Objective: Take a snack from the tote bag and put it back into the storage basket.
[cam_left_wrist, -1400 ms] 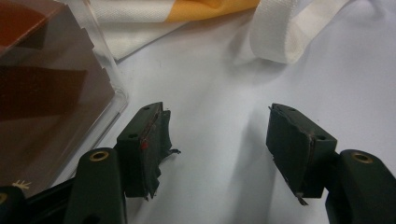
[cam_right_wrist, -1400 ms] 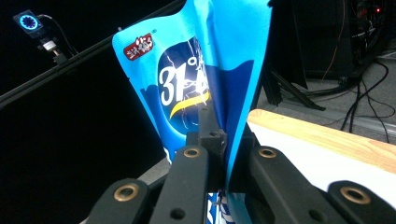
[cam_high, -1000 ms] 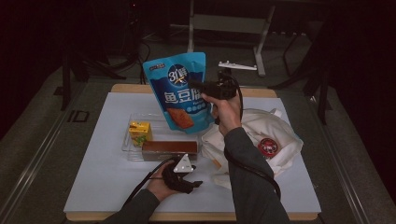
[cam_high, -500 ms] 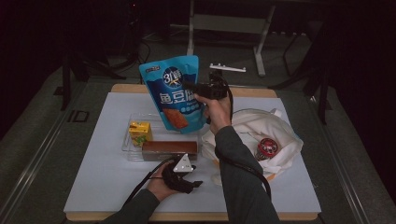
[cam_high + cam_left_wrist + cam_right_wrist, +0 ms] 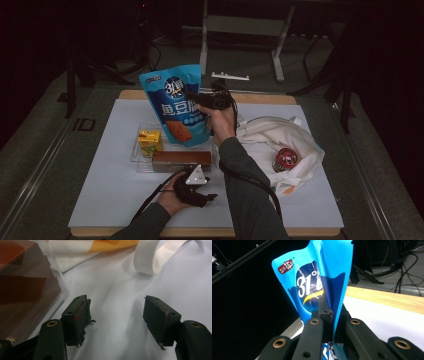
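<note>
Item 1: my right gripper (image 5: pixel 197 100), raised above the far middle of the table (image 5: pixel 100 200). Its jaws are clamped tight on 1 edge of a blue snack bag (image 5: pixel 175 107); in the right gripper view the foil (image 5: pixel 322 282) is pinched and creased between the 2 black jaws. The bag hangs upright in the air above the clear tray (image 5: pixel 136 156), its lower corner reaching down toward the tray's contents; I cannot tell whether it touches them.

Item 2: my left gripper (image 5: pixel 210 196), resting low on the white cloth (image 5: pixel 117 302) near the table's front edge. Its 2 jaws stand wide apart with nothing between them. The hand (image 5: pixel 172 197) holding it lies on the table.

Item 3: clear tray, just beyond the left gripper. It holds 1 yellow carton (image 5: pixel 149 141) at its left and 1 long brown box (image 5: pixel 181 160) along its near side. In the left gripper view the brown box (image 5: pixel 22 290) sits behind the tray's clear wall, just beside the left jaw.

Item 4: white cloth bag (image 5: pixel 295 145), lying crumpled on the right half of the table, with 1 strap (image 5: pixel 150 257) looping toward the left gripper. 1 round red-lidded can (image 5: pixel 285 159) rests in its folds.
</note>
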A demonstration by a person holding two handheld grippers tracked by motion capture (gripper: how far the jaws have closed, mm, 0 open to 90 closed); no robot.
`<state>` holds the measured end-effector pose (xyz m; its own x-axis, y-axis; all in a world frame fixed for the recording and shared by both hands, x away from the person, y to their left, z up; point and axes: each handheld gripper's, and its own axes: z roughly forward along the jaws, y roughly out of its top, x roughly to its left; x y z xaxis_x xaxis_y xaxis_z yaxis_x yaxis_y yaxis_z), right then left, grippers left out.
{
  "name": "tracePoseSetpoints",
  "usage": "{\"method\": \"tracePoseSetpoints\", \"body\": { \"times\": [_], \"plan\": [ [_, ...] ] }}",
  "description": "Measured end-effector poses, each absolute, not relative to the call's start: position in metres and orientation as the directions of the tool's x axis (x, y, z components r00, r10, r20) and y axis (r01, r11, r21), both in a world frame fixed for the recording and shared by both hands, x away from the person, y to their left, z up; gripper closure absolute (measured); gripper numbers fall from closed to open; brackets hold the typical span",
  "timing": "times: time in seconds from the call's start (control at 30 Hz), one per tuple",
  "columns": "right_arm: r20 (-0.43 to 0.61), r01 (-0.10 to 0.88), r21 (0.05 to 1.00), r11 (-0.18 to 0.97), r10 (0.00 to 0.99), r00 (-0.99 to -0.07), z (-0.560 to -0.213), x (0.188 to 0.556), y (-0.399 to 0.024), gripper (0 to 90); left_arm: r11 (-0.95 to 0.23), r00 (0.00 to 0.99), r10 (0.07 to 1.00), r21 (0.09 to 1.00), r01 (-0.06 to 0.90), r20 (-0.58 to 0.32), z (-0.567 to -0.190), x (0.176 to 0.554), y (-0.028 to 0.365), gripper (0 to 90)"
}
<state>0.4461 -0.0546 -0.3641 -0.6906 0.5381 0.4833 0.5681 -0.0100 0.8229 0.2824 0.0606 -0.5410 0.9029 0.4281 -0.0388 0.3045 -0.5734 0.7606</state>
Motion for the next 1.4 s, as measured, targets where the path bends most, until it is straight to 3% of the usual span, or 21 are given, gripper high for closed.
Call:
{"method": "tracePoseSetpoints", "body": {
  "times": [0.63,1.1,1.4],
  "plan": [
    [0.543,0.615,0.789,0.008,0.460,-0.703,-0.403,0.441,-0.038,87.1,-0.569,0.902,0.430,0.763,0.308,-0.043,-0.541,0.283,0.061,36.8],
    [0.494,0.592,0.805,0.046,0.502,-0.710,-0.414,0.431,-0.065,87.0,-0.569,0.899,0.436,0.761,0.311,-0.041,-0.541,0.283,0.061,36.6],
    [0.455,0.560,0.827,0.059,0.517,-0.725,-0.419,0.421,-0.058,85.5,-0.568,0.899,0.437,0.763,0.308,-0.038,-0.541,0.283,0.061,36.6]
  ]
}}
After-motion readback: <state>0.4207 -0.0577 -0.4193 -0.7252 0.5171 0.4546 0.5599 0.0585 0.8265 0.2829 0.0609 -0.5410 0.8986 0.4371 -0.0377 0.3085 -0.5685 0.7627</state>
